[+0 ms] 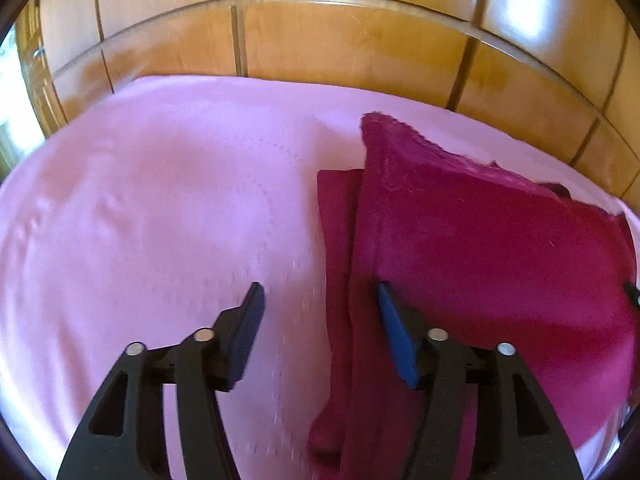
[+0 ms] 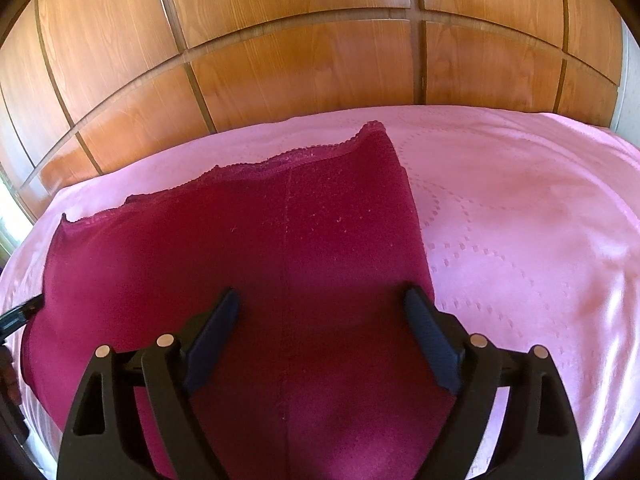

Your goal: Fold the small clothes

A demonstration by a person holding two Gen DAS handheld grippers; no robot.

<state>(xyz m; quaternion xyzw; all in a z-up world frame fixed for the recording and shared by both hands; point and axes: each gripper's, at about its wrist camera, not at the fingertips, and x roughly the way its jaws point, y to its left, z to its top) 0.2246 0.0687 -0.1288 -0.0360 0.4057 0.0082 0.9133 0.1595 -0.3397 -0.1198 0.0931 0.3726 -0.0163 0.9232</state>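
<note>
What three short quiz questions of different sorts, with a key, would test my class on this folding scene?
1. True or false: the right tool grips the maroon garment.
2. The garment lies on a: A) pink cover B) bare floor C) glass table.
3. Which edge of the garment carries the lace trim?

Key: 1 false, both tools are open, the left tool too; 2 A; 3 the far edge, toward the wooden panels.

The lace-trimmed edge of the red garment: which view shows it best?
The right wrist view: the scalloped trim runs sharp across the whole far edge of the red garment. The left wrist view shows it blurred, off to the right.
</note>
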